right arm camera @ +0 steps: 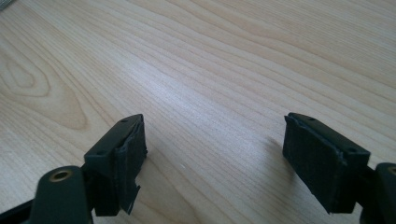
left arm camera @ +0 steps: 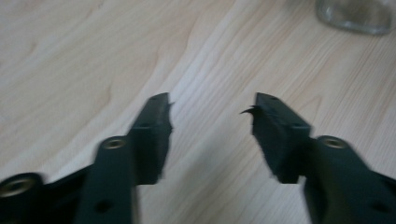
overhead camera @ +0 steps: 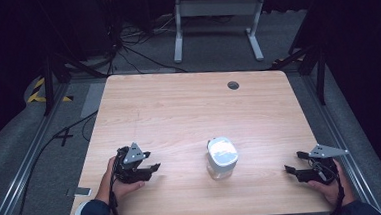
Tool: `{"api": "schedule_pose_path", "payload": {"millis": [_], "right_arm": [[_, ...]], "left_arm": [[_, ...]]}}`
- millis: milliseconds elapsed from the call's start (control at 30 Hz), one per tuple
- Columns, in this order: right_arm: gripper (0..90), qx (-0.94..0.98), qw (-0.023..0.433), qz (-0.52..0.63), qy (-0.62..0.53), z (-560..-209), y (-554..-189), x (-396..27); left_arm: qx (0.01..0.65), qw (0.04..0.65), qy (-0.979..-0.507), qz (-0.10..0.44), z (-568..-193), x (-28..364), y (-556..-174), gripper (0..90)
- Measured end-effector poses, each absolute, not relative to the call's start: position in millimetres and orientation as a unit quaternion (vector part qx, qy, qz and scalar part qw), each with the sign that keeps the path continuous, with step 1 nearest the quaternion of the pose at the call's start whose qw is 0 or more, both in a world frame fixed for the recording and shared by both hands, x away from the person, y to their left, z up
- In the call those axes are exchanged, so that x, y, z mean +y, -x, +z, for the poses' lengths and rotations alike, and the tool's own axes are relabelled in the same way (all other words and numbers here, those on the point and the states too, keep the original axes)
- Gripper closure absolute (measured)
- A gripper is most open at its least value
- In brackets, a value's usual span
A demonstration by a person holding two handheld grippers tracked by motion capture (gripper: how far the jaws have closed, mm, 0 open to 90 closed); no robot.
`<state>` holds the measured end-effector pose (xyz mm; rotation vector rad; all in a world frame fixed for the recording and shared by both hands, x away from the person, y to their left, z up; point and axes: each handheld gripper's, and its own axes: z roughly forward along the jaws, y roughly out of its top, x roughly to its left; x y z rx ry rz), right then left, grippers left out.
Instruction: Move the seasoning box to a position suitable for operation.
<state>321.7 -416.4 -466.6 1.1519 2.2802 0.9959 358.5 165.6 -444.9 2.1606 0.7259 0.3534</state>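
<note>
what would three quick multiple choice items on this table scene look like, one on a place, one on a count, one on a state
1. Where does the clear jar with the white lid stand?
A. between the two grippers, near the person's edge of the table
B. at the far edge by the dark round hole
C. on the floor left of the table

2. How many jars stand on the table?
A. three
B. one
C. two

3. How are the fingers of the left gripper?
A. shut on the jar
B. shut on nothing
C. apart, with nothing between them

Answers:
1 A, the high view shows the jar between the left gripper and the right gripper, apart from both.
2 B, a single jar shows on the wood.
3 C, the left gripper view shows bare wood in the gap between the fingers.
</note>
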Motion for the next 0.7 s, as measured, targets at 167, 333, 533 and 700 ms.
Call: {"api": "schedule_pose_path", "payload": {"millis": [167,333,533,700], "right_arm": [[21.3,0.815,0.199,0.356,-0.412,-467,-322,-416],[21.3,0.815,0.198,0.356,-0.411,-467,-322,-416],[21.4,0.815,0.198,0.356,-0.411,-467,-322,-417],[21.3,0.815,0.198,0.356,-0.411,-467,-322,-416]], "left_arm": [[0.258,0.432,-0.851,0.148,-423,145,-361,72.0],[0.215,0.447,-0.853,0.161,-402,117,-362,84.4],[0.196,0.483,-0.839,0.160,-385,94,-366,89.6],[0.175,0.515,-0.827,0.140,-376,75,-371,89.9]]}}
